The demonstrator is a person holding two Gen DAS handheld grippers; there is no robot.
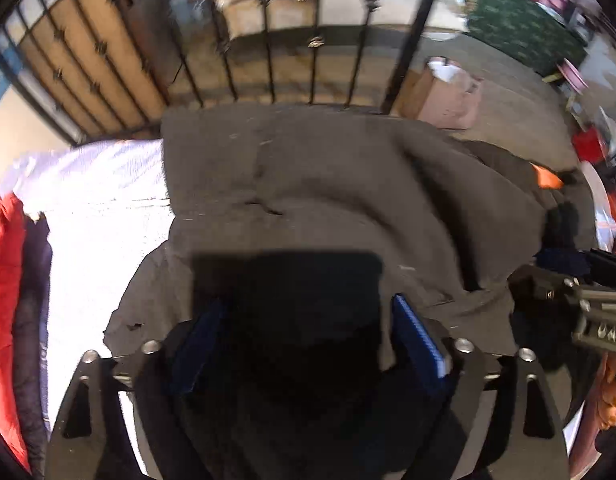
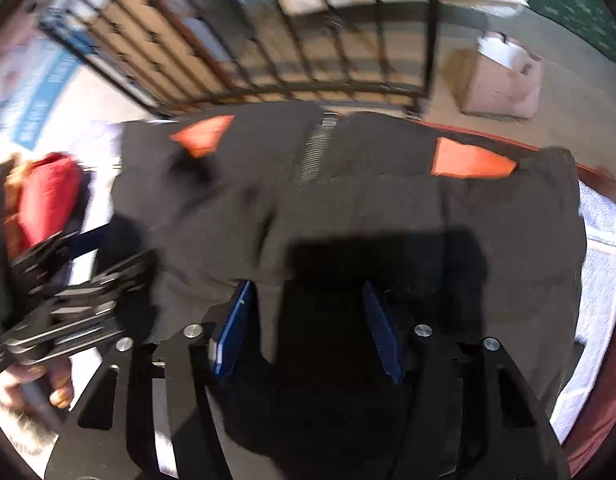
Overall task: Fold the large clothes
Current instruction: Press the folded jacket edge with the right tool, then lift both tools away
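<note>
Dark jacket point(image 2: 348, 208) with orange patches point(image 2: 468, 160) and a centre zip point(image 2: 320, 148) lies spread over a white bedsheet point(image 1: 103, 208), directly beneath both grippers. In the left wrist view, the left gripper point(image 1: 308, 344) points steeply down at the dark fabric point(image 1: 308, 184), its blue pads point(image 1: 418, 340) set wide apart with nothing pressed between them; the cloth lies below, in the gripper's own shadow. In the right wrist view, the right gripper point(image 2: 308, 332) likewise hangs over the jacket with its blue pads point(image 2: 231, 332) apart and not clamped on the cloth. Each gripper shows at the edge of the other's view, held by a hand point(image 2: 35, 384) with painted nails. Out to the left on the sheet sits a red garment point(image 1: 3, 280) beside a dark blue one point(image 1: 31, 320). Beyond the bed stands a black metal railing point(image 1: 267, 60), and past it a cardboard box point(image 1: 448, 100) on the floor near a green patterned cloth point(image 1: 508, 20). Both views are motion-blurred.
</note>
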